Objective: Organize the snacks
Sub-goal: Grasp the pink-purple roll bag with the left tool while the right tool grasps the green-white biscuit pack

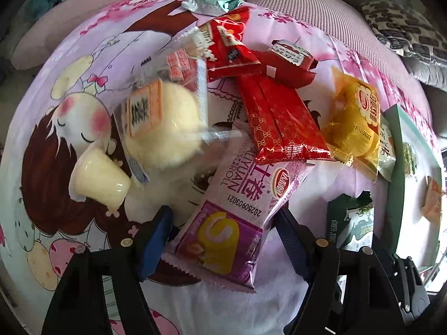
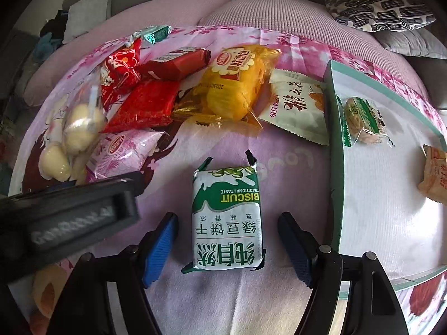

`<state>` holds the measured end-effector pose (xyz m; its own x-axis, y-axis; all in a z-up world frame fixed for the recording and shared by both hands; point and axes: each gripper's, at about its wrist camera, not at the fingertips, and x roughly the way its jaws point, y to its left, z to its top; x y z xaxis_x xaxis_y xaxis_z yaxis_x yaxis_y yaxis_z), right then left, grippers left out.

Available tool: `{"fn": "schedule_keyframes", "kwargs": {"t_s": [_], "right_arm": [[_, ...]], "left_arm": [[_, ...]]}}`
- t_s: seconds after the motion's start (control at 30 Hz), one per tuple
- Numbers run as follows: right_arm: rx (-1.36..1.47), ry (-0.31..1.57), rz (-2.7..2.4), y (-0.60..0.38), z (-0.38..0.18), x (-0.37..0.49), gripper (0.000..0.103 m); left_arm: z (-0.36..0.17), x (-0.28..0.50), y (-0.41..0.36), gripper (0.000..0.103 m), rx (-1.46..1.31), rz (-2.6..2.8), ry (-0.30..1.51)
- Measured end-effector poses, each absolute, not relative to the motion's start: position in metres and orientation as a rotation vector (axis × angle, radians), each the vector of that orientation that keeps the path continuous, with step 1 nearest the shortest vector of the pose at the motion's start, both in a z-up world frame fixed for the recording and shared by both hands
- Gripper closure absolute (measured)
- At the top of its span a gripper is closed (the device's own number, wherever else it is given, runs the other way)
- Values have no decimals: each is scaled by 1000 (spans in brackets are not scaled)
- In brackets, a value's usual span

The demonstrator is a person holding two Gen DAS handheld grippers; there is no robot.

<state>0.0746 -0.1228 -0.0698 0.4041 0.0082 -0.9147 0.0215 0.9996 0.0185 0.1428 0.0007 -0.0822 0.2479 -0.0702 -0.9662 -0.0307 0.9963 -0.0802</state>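
Right hand-held gripper (image 2: 227,247): jaws wide, blue pads either side of a green-and-white foil biscuit packet (image 2: 227,217) lying flat on the cloth, not gripped. Judged step: pick-up of this packet for the tray. Next move calls for closing squarely on its long sides, then a lift clear over the tray's raised rim.

Left hand-held gripper (image 1: 223,237): jaws wide, straddling the near end of a pink-purple Swiss-roll wrapper (image 1: 237,203); contact with the pads cannot be told.

Unsorted heap beyond: red gold-patterned foil pack (image 1: 279,122), yellow soft-bread bag (image 1: 352,120), clear bag holding a pale round cake (image 1: 164,117), cream jelly cup (image 1: 97,176), small red wrappers, one silver-green sweet at the far edge.

White shallow tray with teal rim (image 2: 333,150), right of the heap: holds a small green-labelled cake packet (image 2: 361,120) and an orange packet at its far side.

Surface: pink-lilac cartoon-print cloth (image 2: 279,153) over a cushioned seat, seemingly a sofa. Beyond: grey upholstery, black-and-white patterned cushion (image 2: 377,5).
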Motion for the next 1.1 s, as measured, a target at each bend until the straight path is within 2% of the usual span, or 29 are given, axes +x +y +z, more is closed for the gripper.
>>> {"fn": "schedule_keyframes", "kwargs": {"t_s": [0.27, 0.4, 0.47, 0.53, 0.57, 0.63, 0.67, 0.8, 1.1], "right_arm": [[9, 1144, -2, -116, -73, 74, 26], [4, 1137, 1, -118, -73, 74, 26], [6, 1129, -8, -121, -72, 74, 31], [21, 1119, -22, -129, -68, 73, 43], [34, 1115, -24, -133, -67, 73, 45], [54, 1105, -35, -139, -65, 73, 58], [67, 1103, -35, -142, -63, 73, 60], [120, 1094, -16, -150, -60, 73, 61], [220, 1005, 34, -160, -32, 62, 61]], "left_arm": [[-88, 149, -11, 27, -57, -12, 1313], [-82, 140, -13, 39, -48, -15, 1305], [-79, 138, -11, 42, -45, -19, 1302], [-77, 138, -14, 49, -42, -25, 1298], [-76, 137, -14, 51, -41, -29, 1295], [-72, 134, -17, 58, -45, -41, 1289], [-71, 134, -19, 59, -50, -46, 1287], [-63, 129, -20, 63, -75, -65, 1280], [-29, 117, -14, 64, -113, -102, 1210]]}}
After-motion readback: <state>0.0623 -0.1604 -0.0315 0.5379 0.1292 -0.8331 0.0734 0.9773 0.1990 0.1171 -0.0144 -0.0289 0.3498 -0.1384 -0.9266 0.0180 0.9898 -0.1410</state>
